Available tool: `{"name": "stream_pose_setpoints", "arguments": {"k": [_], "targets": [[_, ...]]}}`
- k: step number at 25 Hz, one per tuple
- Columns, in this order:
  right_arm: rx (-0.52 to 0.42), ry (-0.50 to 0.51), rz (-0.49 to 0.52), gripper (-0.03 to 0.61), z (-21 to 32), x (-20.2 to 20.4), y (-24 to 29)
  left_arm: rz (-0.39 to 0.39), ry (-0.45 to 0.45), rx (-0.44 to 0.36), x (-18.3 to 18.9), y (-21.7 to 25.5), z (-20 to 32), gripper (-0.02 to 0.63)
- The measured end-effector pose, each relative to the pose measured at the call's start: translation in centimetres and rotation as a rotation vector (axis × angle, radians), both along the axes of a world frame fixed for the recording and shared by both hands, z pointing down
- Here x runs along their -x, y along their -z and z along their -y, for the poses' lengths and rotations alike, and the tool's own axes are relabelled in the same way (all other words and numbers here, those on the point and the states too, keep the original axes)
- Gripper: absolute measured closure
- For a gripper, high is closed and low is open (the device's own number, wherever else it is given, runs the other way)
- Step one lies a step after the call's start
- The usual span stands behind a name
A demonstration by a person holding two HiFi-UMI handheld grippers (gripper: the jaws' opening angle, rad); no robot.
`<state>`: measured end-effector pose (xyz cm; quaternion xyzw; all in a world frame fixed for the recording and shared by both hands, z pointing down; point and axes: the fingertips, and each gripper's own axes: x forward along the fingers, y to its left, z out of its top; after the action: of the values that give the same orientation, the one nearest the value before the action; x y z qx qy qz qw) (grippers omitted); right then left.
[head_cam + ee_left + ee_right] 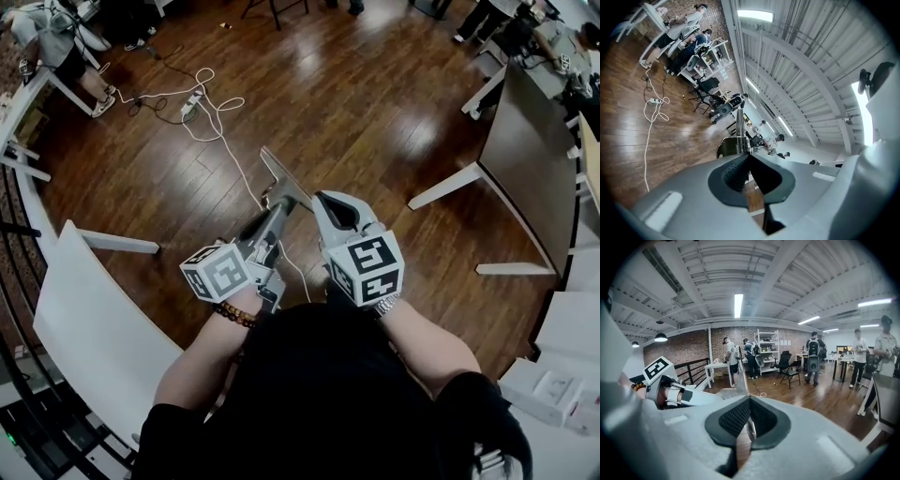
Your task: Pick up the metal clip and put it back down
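Observation:
The metal clip is a flat silvery piece held in the air over the wooden floor, in front of the person's chest. My left gripper is shut on its lower left part. In the left gripper view the clip sticks up out of the shut jaws, its spring showing. My right gripper comes from the right and is shut on the clip's other end. In the right gripper view a thin metal edge sits pinched between the pads, and the clip's plate reaches toward the left gripper.
A white table curves along the left and a dark table stands at the right. A white cable with a power strip lies on the floor ahead. People stand at desks at the far corners.

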<state>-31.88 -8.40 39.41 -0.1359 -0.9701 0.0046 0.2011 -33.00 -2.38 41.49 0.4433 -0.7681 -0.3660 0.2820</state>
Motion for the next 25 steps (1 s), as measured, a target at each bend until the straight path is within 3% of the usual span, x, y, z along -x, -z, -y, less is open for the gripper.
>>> {"name": "stream_pose_setpoints", "arguments": {"k": [7,15,25], "targets": [[0.025,-0.093,0.032,0.586,14.9,1.3,1.7,0.010,-0.090,-0.005,2.5,1.8,14.8,0.588],[0.040,-0.236,0.066,0.586,30.3,-0.2,2.6,0.033,-0.216,-0.018,2.6,3.2,30.1,0.588],[0.040,-0.439,0.058,0.586,40.7,-2.1,2.4,0.015,-0.422,-0.012,2.1,3.1,42.1,0.588]]}}
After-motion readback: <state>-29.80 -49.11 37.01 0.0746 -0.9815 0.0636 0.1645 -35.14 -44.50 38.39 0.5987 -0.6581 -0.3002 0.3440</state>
